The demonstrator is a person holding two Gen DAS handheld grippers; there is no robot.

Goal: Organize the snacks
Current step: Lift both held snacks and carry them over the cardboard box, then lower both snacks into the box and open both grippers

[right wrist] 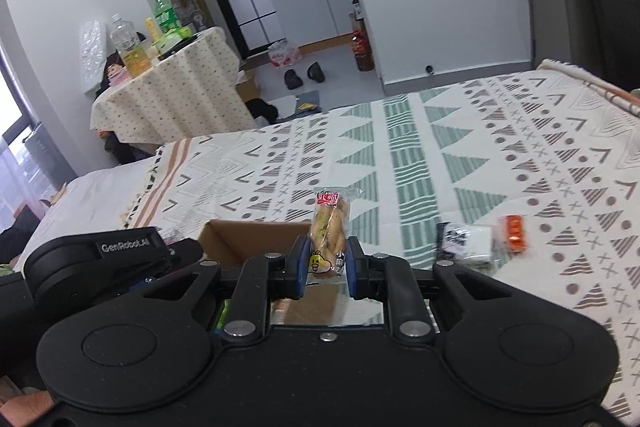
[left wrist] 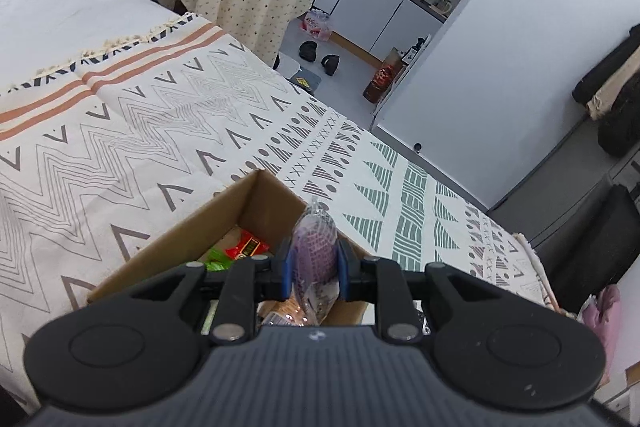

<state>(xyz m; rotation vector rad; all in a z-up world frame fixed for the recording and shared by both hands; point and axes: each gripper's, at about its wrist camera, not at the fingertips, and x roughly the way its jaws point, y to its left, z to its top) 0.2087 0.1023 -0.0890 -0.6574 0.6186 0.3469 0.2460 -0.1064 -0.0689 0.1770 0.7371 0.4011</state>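
Sorting step, mid-carry: left gripper [left wrist: 313, 267] clamps purple snack [left wrist: 314, 247], right gripper [right wrist: 327, 269] clamps biscuit pack [right wrist: 329, 235], box [left wrist: 256, 203] just below both; next, likely release into it.

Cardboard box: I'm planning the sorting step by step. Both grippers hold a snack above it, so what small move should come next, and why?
Probably lower the left gripper and drop its purple snack packet into the cardboard box, since it hangs right over the open box, where other snacks already lie.
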